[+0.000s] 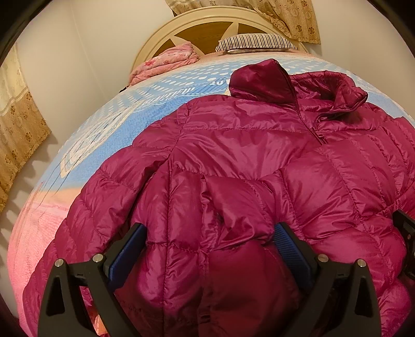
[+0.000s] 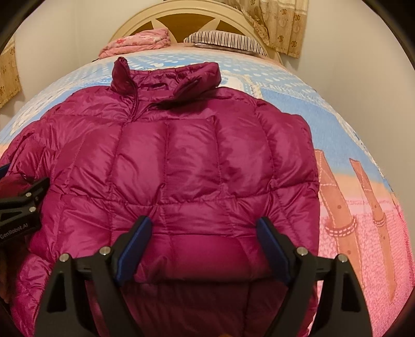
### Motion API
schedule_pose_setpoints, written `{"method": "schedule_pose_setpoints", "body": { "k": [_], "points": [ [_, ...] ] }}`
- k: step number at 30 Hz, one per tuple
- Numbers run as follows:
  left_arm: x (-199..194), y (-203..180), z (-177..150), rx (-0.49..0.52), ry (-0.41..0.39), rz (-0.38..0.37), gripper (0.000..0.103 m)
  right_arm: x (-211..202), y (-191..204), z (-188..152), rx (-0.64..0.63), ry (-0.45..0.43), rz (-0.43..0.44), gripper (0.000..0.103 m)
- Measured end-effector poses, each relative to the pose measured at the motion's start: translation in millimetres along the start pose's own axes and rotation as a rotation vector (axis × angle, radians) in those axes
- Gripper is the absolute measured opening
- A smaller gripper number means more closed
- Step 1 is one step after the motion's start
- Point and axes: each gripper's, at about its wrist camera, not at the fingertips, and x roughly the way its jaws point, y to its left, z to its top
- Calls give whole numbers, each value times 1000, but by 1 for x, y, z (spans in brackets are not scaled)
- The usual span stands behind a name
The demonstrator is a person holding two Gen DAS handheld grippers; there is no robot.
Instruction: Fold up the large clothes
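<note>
Jaws of both grippers stood apart, clamping nothing. Left gripper (image 1: 208,246): blue pads (image 1: 293,248) wide, a bunched fold of the jacket (image 1: 246,145) bulging between them; whether they pressed it could not be told. Right gripper (image 2: 203,243): pads spread over the jacket's lower panel, apart from the fabric. Jacket: magenta, quilted, lying front-up on the bed (image 2: 311,109), collar (image 2: 181,77) toward the headboard (image 2: 145,20). Bedspread blue and pink. Striped pillow (image 1: 256,42) and pink bundle (image 1: 166,62) lay beside the headboard.
</note>
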Motion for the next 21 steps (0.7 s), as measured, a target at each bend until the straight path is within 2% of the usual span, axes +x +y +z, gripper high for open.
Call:
{"method": "schedule_pose_setpoints", "body": {
  "k": [9, 15, 17, 21],
  "points": [
    [-10, 16, 5, -37, 14, -43, 99, 1, 1, 0, -4, -2, -11, 86],
    [-49, 52, 3, -65, -57, -53, 99, -1, 2, -1, -10, -8, -19, 87],
    [-62, 78, -4, -71, -80, 5, 99, -2, 1, -1, -7, -10, -15, 87],
    [-70, 141, -26, -84, -74, 147, 99, -6, -1, 0, -5, -10, 0, 90]
  ]
}}
